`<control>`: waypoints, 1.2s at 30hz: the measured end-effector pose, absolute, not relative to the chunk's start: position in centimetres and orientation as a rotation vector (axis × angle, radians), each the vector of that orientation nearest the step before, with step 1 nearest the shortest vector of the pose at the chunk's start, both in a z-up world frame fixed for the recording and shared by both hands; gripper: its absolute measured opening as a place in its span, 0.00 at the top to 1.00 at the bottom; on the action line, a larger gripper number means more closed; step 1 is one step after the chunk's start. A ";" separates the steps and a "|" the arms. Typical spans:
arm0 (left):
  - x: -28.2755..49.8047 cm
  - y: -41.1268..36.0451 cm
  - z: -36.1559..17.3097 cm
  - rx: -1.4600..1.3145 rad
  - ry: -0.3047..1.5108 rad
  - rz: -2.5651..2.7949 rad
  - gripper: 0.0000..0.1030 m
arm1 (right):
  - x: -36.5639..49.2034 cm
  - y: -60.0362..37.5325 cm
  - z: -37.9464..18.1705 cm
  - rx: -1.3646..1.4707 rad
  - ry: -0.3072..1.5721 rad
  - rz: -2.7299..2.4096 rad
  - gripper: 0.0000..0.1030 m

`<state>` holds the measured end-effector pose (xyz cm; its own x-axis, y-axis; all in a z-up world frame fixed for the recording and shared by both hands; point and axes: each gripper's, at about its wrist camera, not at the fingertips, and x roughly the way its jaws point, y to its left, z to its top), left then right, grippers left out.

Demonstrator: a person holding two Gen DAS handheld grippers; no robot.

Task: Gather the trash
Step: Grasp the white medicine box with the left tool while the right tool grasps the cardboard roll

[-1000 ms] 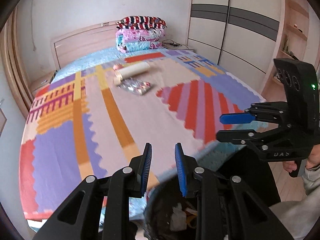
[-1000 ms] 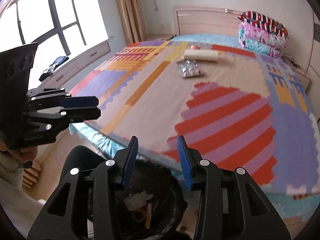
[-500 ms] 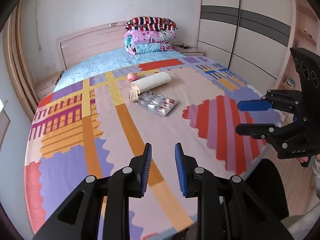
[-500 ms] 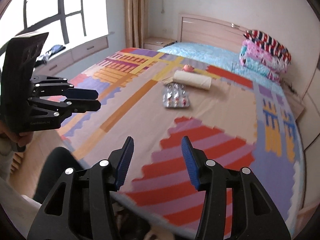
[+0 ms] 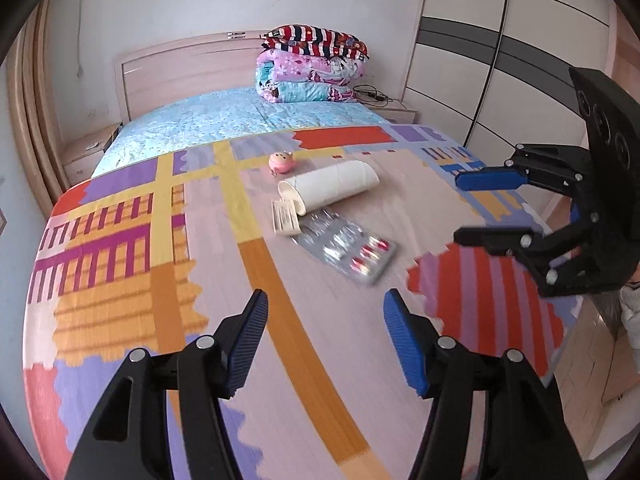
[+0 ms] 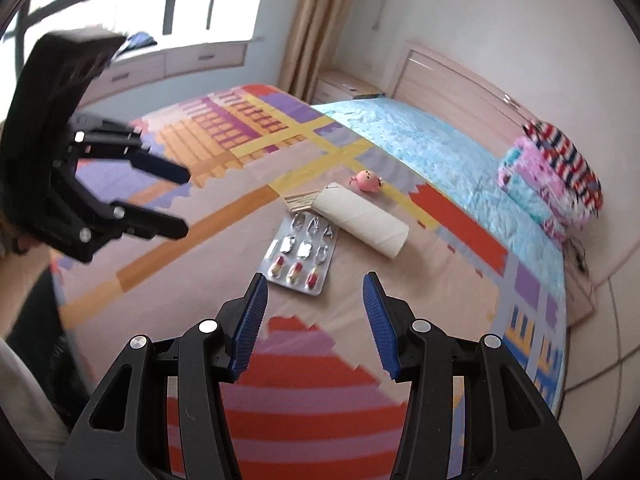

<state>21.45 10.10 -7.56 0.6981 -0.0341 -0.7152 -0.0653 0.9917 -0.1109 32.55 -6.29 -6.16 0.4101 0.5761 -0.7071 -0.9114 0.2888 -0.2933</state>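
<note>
On the patterned bed mat (image 5: pixel 120 280) lie a silver blister pack (image 5: pixel 348 250) (image 6: pixel 302 256) with red-yellow capsules, a white cardboard roll (image 5: pixel 332 192) (image 6: pixel 362 220), a small flat packet (image 5: pixel 284 218) (image 6: pixel 300 202) and a pink toy (image 5: pixel 282 161) (image 6: pixel 370 181). My left gripper (image 5: pixel 325 304) (image 6: pixel 184 200) hovers over the mat short of the blister pack; its jaws are opening with nothing between them. My right gripper (image 6: pixel 316 284) (image 5: pixel 460 208) stands open and empty, just short of the blister pack's near edge.
Folded quilts (image 5: pixel 312 68) (image 6: pixel 552 176) are stacked by the headboard (image 5: pixel 180 68). A wardrobe (image 5: pixel 500 60) lines the right wall; a window (image 6: pixel 120 0) and curtain (image 6: pixel 320 20) are on the other side. A nightstand (image 6: pixel 344 86) sits beside the bed.
Both grippers moved from above a black trash bin forward over the bed toward the items. The bin dropped out of view. The left jaws spread wider; the right gripper rolled.
</note>
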 end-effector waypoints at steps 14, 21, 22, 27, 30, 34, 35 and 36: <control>28.3 13.0 -10.0 -0.120 0.849 0.084 0.44 | 36.0 -1.4 -9.9 -1.075 0.365 0.970 0.46; 29.9 13.1 -11.0 -0.124 0.872 0.077 0.44 | 37.2 -0.2 -11.0 -1.173 0.308 0.946 0.46; 30.1 13.2 -11.1 -0.126 0.876 0.076 0.44 | 37.3 0.1 -11.3 -1.192 0.307 0.951 0.46; 31.0 13.7 -12.0 -0.126 0.884 0.122 0.45 | 36.8 0.8 -11.8 -1.275 0.236 0.941 0.45; 31.2 14.1 -12.0 -0.151 0.872 0.114 0.48 | 37.0 1.2 -11.7 -1.284 0.223 0.941 0.44; 31.6 14.8 -12.0 -0.165 0.863 0.137 0.59 | 37.8 1.7 -11.4 -1.233 0.251 0.962 0.44; 31.6 14.8 -12.0 -0.160 0.862 0.141 0.63 | 38.3 1.7 -11.2 -1.202 0.281 0.978 0.45; 31.7 14.7 -12.1 -0.145 0.860 0.147 0.69 | 38.6 1.8 -11.0 -1.169 0.320 0.994 0.45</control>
